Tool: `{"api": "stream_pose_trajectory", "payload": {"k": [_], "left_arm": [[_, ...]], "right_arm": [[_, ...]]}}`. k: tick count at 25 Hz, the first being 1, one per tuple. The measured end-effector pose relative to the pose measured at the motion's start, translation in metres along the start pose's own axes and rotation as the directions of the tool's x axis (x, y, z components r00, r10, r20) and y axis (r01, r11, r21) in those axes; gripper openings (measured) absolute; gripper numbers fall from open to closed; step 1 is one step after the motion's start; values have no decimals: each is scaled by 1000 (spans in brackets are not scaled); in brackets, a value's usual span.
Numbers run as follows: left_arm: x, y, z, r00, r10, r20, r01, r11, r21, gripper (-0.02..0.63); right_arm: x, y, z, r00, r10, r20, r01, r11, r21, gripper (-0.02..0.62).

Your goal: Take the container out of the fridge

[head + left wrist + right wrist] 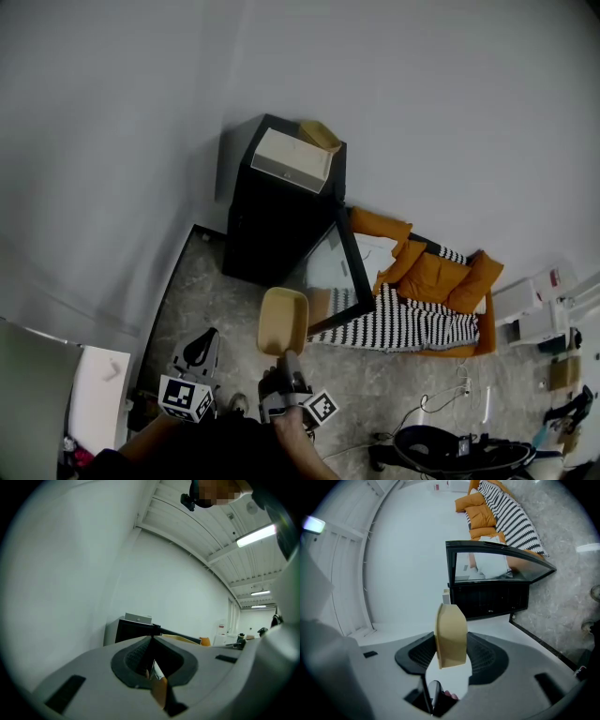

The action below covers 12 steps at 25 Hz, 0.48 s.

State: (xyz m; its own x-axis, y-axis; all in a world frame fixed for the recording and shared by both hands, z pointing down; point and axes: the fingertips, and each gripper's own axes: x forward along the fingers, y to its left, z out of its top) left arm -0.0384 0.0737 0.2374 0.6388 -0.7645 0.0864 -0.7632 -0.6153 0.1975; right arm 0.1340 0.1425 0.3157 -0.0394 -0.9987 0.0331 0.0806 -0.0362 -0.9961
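Note:
A tan, shallow container (283, 321) is held out in front of the black fridge (277, 220), whose glass door (345, 272) stands open toward the sofa. My right gripper (284, 361) is shut on the container's near edge. In the right gripper view the container (451, 637) stands on edge between the two pads, with the fridge (487, 599) beyond it. My left gripper (202, 349) hangs to the left of the container, apart from it. In the left gripper view its jaws meet at the tips with nothing held (151, 638), and the fridge (133, 630) lies ahead.
A white box (292, 159) and a tan dish (321, 134) sit on top of the fridge. A sofa with orange cushions (431, 277) and a striped blanket (412, 323) stands right of the door. Cables and a black device (459, 452) lie on the floor at the lower right.

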Motion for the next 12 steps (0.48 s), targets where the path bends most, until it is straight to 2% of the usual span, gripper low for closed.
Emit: {"api": "stream_pose_trajectory", "payload": {"k": [12], "left_arm": [[-7,-1,2,1000,2,-4,-2,1000,-7,8]], "right_arm": [[-7,-2,-5,1000,-5,5,5,1000,2,192]]}}
